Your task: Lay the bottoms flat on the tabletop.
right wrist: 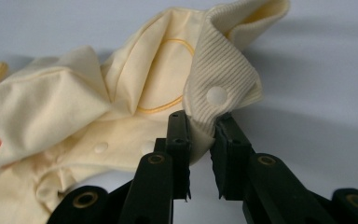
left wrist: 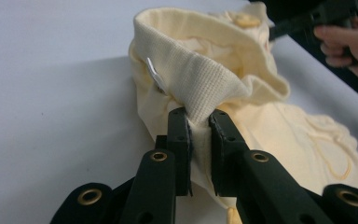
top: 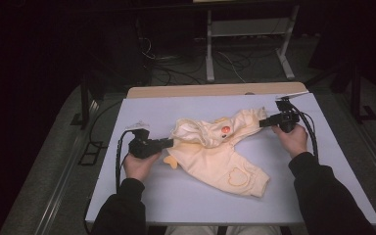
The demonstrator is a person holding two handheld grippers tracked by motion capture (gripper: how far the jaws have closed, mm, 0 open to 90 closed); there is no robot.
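Ribbed cuff (right wrist: 219, 93) partly between jaws

White table (top: 152, 196), metal stand (top: 247, 29) behind

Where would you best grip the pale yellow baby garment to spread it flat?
Grip the garment by its thick ribbed edges, coming in level from either end: the left gripper and right gripper each pinch a ribbed band, firmer than the thin cloth.

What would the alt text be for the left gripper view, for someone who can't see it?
The left gripper pinches the ribbed cuff of a pale yellow baby garment between its two black jaws, over a white table. At the top right, farther off, a hand holds the right gripper at the garment's other end.
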